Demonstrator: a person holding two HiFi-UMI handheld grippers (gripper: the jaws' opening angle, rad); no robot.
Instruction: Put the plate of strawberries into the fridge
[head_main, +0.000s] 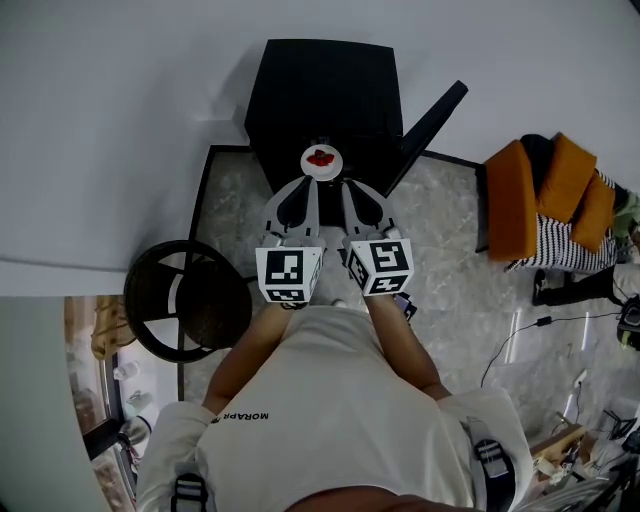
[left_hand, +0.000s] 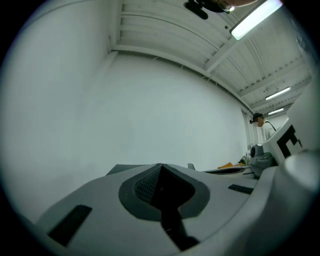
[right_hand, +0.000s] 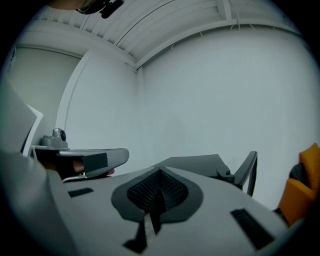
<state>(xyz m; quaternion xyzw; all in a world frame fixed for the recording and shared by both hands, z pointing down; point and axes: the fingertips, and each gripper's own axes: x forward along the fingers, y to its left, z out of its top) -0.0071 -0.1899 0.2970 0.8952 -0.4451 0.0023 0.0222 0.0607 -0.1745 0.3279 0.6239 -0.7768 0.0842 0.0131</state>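
Observation:
A small white plate of red strawberries shows over the front edge of the black fridge. The fridge door stands open to the right. My left gripper and right gripper point at the plate side by side, with their tips just short of its near rim. I cannot tell whether they touch it. The left gripper is shut with nothing between its pads. The right gripper is also shut and empty. Neither gripper view shows the plate. The fridge and its door lie ahead.
A round black chair stands at the left on the marble floor. Orange cushions on a striped seat are at the right, with cables on the floor nearby. A white wall rises behind the fridge.

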